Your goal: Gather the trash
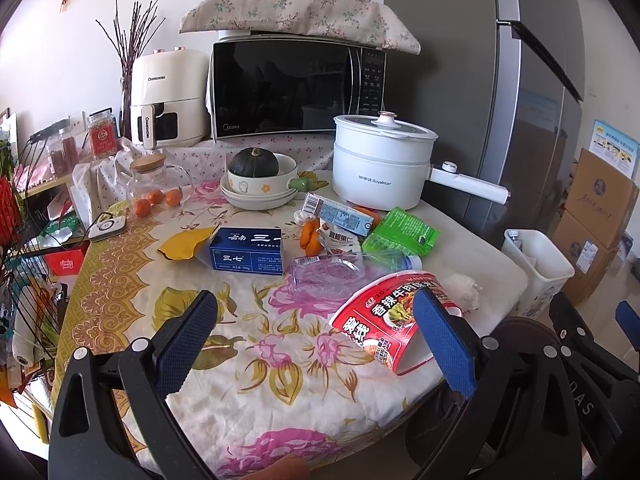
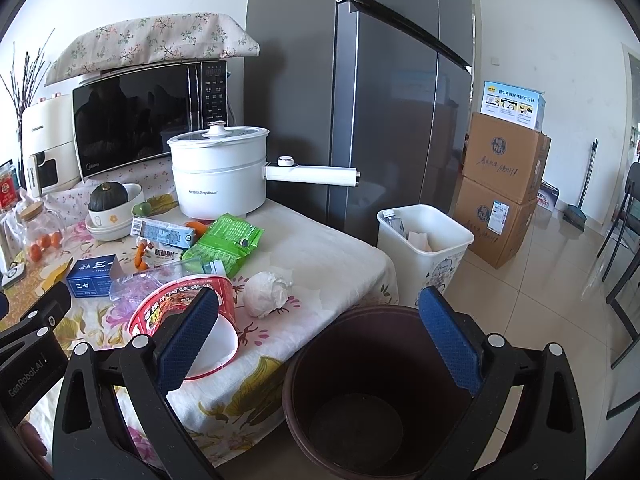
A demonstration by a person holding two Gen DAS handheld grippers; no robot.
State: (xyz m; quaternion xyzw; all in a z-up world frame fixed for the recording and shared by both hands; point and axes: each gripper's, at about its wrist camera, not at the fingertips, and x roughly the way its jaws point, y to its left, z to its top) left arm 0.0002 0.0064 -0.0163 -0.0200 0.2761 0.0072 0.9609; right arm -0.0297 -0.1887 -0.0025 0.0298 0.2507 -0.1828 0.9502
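Trash litters the near half of the bench (image 1: 280, 364), and both grippers hover wide with nothing held. The left gripper (image 1: 320, 340) faces the tipped red noodle cup (image 1: 384, 320), the nearest piece. The right gripper (image 2: 320, 344) hangs over the dark bucket (image 2: 360, 400) at the bench edge, likely the place for drops. Beyond the cup lie a paper wad (image 2: 266, 294), a crushed clear bottle (image 1: 324, 272), a blue box (image 1: 248, 252) and a green packet (image 1: 400, 232). Farther off, a white bin (image 2: 424, 248) stands by the fridge.
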